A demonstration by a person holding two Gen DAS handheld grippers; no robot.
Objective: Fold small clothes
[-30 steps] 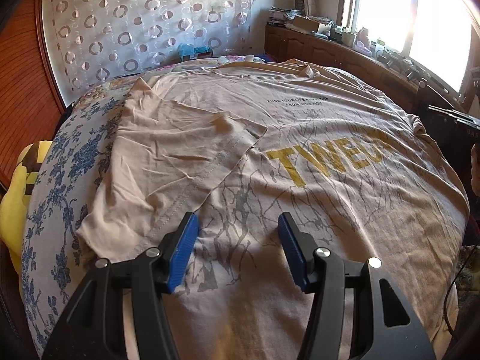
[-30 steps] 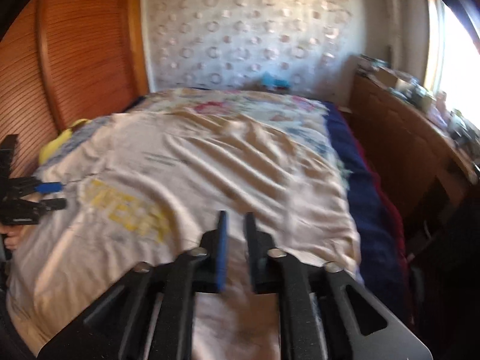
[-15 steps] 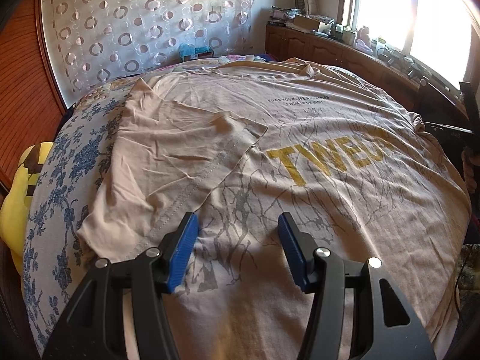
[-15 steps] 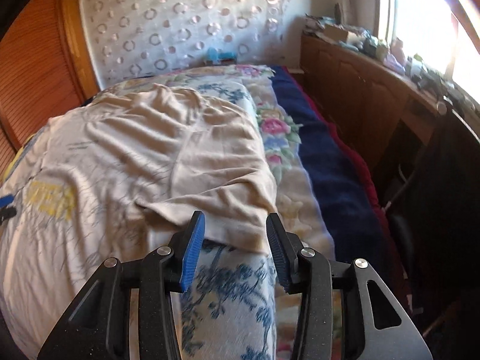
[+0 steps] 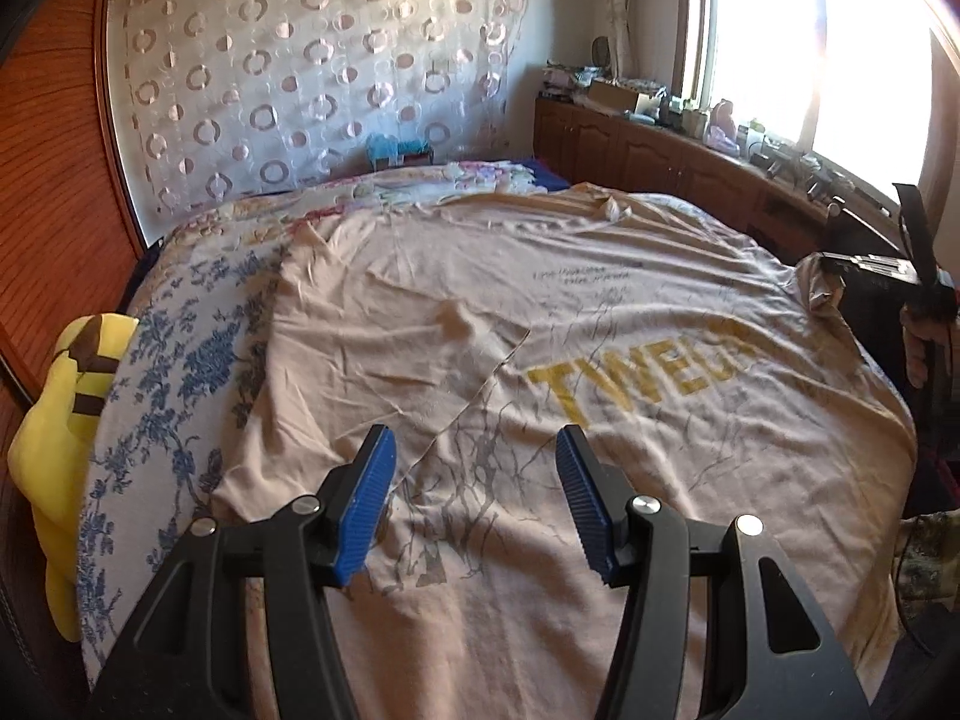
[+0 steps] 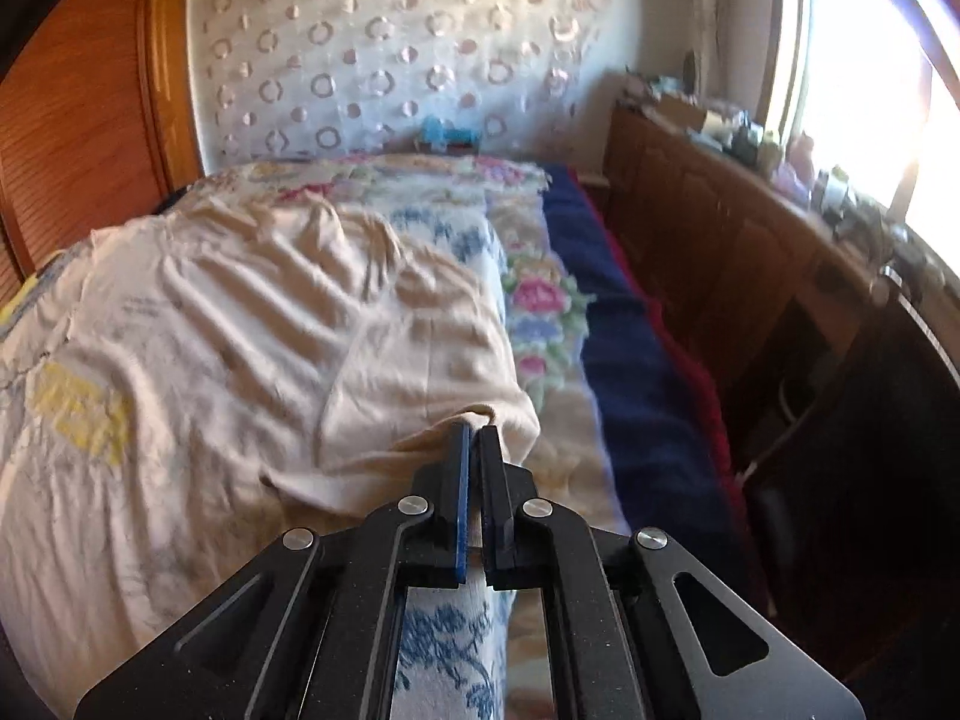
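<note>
Right claw takes the sleeve of the beige T-shirt that lies flat on the bed.

The right gripper has just been closing and now its jaws stand together, clamped on the edge of the right sleeve, which rests at the side of the floral bedsheet. I think it pinches there so this sleeve can be carried inward over the chest. The other sleeve is already folded in, beside the yellow letters. The left gripper hovers above the lower part of the shirt with its jaws apart and nothing between them, probably waiting to press the cloth down or take the hem.
</note>
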